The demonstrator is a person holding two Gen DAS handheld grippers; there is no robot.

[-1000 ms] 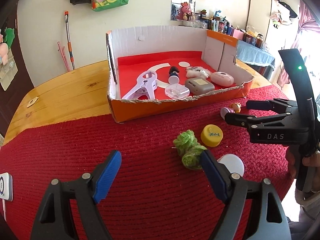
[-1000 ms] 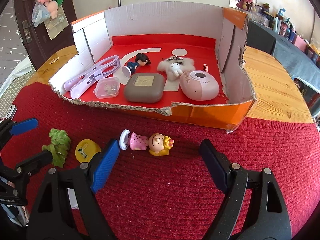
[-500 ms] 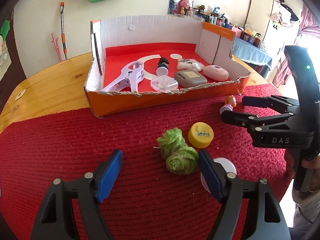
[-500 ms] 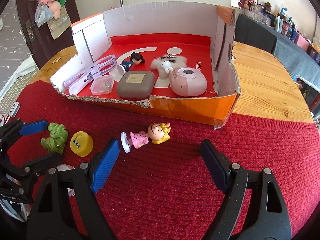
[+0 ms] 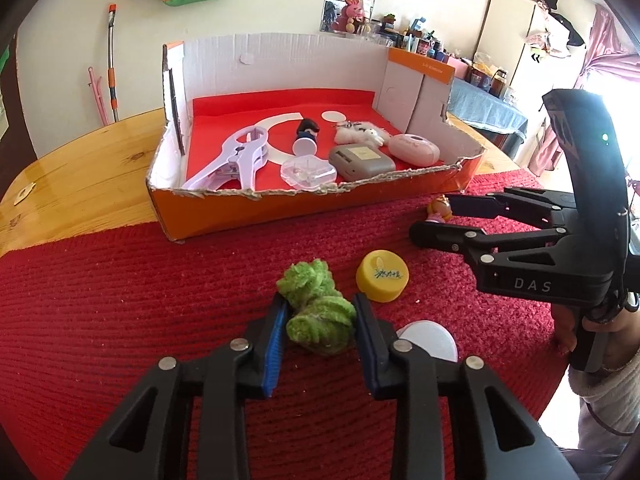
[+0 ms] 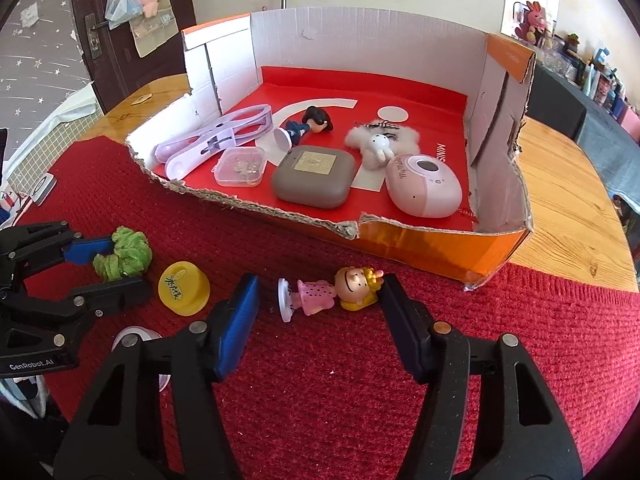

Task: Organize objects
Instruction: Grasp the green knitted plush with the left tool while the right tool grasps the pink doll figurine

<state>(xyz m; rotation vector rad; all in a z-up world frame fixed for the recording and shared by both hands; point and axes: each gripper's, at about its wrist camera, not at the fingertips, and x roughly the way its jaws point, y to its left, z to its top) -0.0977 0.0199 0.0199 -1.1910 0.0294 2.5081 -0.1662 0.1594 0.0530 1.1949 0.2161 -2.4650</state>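
Step in hand: pickup of two loose items from the red mat point(image 5: 120, 300) for transfer into the cardboard box point(image 5: 280, 212); several items lie in it already.

Left gripper point(image 5: 320, 320): jaws closing and narrow; the green yarn bundle point(image 5: 316, 312) sits between the blue pads point(image 5: 276, 336), which appear to touch it on both sides; the bundle rests on the mat, near the box's front wall.

Between the two grippers: a yellow bottle cap point(image 6: 184, 288) and a white disc point(image 5: 428, 340), both untouched.

Right gripper point(image 6: 316, 300): jaws closing, moderately wide; the pink-dress figurine point(image 6: 332, 292) lies lengthwise between them; one pad meets its head, the other stands clear.

Next move, as judged: complete both closures; confirm firm contact; lift clear of the torn front rim; carry over and release inside the box.
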